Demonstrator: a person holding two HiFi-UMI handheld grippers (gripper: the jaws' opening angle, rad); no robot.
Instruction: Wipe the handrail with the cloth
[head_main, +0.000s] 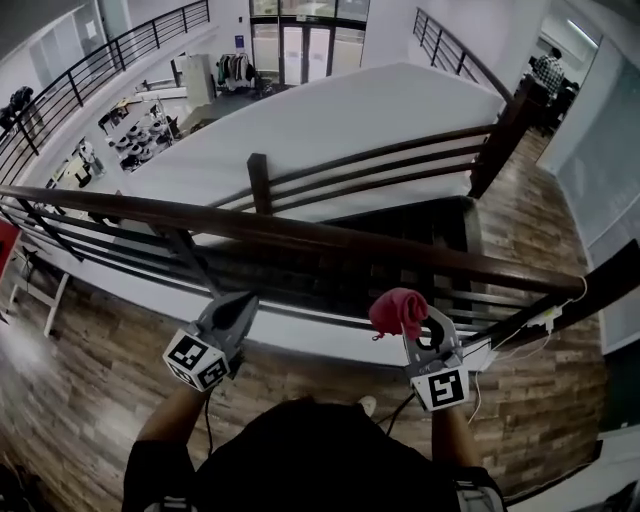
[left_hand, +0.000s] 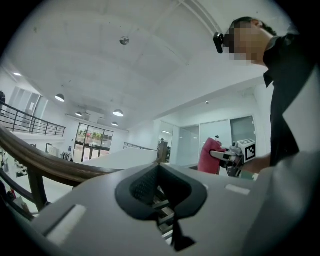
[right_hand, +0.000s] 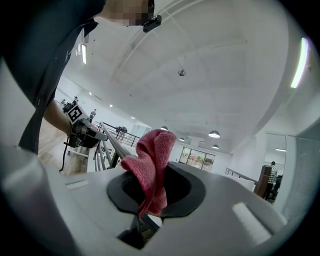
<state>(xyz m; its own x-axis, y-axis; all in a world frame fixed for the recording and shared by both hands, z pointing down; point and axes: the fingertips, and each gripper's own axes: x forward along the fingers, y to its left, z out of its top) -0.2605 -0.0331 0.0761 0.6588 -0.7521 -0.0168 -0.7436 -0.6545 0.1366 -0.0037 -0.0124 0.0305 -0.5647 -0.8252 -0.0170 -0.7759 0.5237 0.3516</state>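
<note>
In the head view, a dark wooden handrail (head_main: 300, 235) crosses in front of the person. The left gripper (head_main: 240, 302) and the right gripper (head_main: 418, 318) both point up toward it from the near side, and each carries a cube (head_main: 441, 388) printed with black-and-white square markers. In the left gripper view, its jaws are pressed together with nothing between them. In the right gripper view, the jaws are clenched on a pink cloth (right_hand: 152, 165), which is bunched upright above them, near the rail but not on it.

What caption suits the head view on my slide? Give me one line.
Right gripper holds a pink cloth near the dark wooden handrail; left gripper is shut and empty.
</note>
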